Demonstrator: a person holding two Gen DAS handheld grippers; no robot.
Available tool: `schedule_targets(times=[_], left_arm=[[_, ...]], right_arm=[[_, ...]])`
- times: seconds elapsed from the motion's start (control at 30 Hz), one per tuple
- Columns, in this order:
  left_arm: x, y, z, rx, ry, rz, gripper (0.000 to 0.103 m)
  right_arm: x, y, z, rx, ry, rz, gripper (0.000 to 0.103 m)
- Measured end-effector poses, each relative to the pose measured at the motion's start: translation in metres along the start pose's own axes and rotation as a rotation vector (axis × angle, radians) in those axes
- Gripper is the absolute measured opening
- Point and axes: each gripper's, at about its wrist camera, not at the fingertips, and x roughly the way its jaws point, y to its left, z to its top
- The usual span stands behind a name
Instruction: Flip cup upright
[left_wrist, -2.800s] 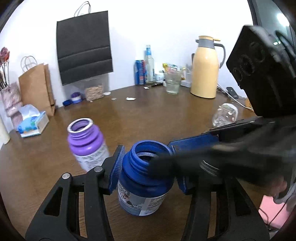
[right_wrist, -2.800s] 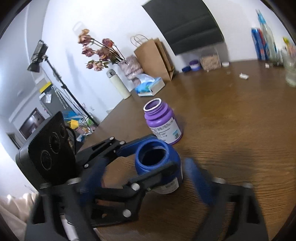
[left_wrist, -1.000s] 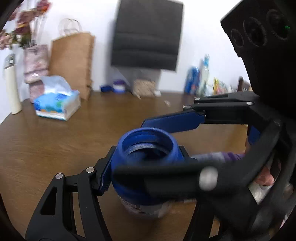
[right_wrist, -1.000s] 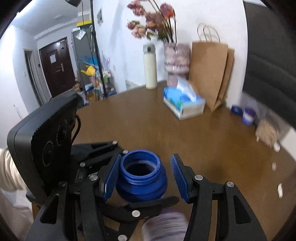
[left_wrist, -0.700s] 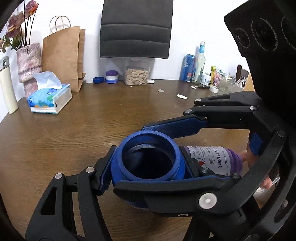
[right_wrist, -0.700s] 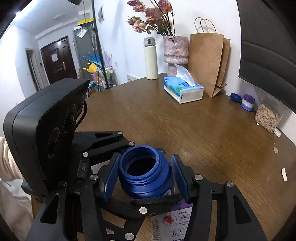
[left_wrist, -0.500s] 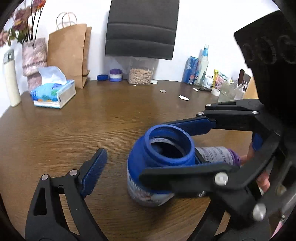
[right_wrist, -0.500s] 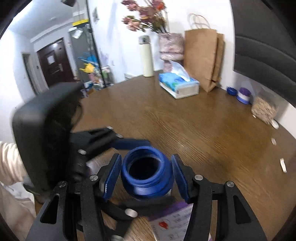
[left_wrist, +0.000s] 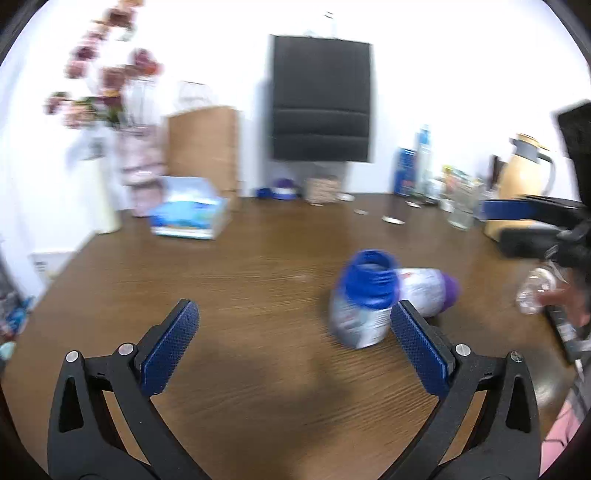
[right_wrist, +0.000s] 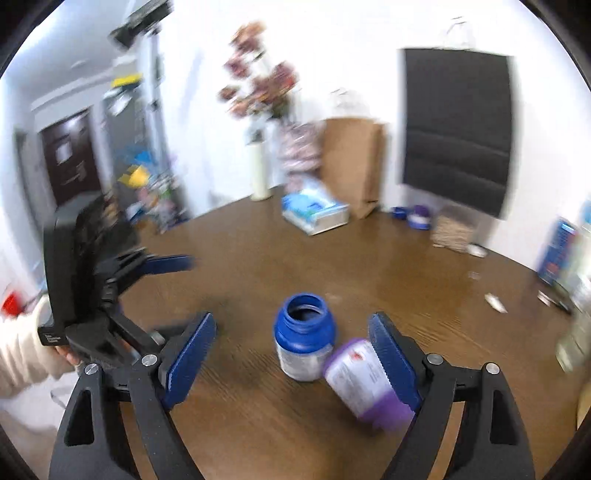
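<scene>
On the brown table (right_wrist: 406, 280), the left gripper (left_wrist: 295, 345) and right gripper (right_wrist: 291, 354) stand wide open, holding nothing. The blue bottle (right_wrist: 303, 341) stands upright, mouth up, touching the purple bottle (right_wrist: 365, 384) lying on its side

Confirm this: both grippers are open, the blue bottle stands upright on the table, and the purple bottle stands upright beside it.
Not quite. The purple bottle lies on its side against the upright blue bottle, as the right wrist view shows. Both the left gripper and the right gripper are open.

Black tool (left_wrist: 295, 347) frames, blue ribbed pads (right_wrist: 190, 356), silver screws, cream sleeve (right_wrist: 22, 354).
</scene>
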Motion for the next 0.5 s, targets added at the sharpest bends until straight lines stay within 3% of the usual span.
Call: schedule_targets(times=[0.1,0.2,0.5], left_arm=[[-0.028,0.029,-0.008,-0.06,-0.037,0.112,0.103],[-0.052,0.045,-0.01,-0.102,-0.07,0.145,0.103],[-0.088,0.054,-0.013,-0.085,-0.146,0.152,0.103]], right_arm=[[-0.026,0.006,-0.015,0.055,-0.007,-0.162,0.089],[-0.037,0.017,-0.032,0.068,-0.002,-0.278,0.089],[-0.05,0.038,-0.055,0.188,-0.037,-0.304,0.089]])
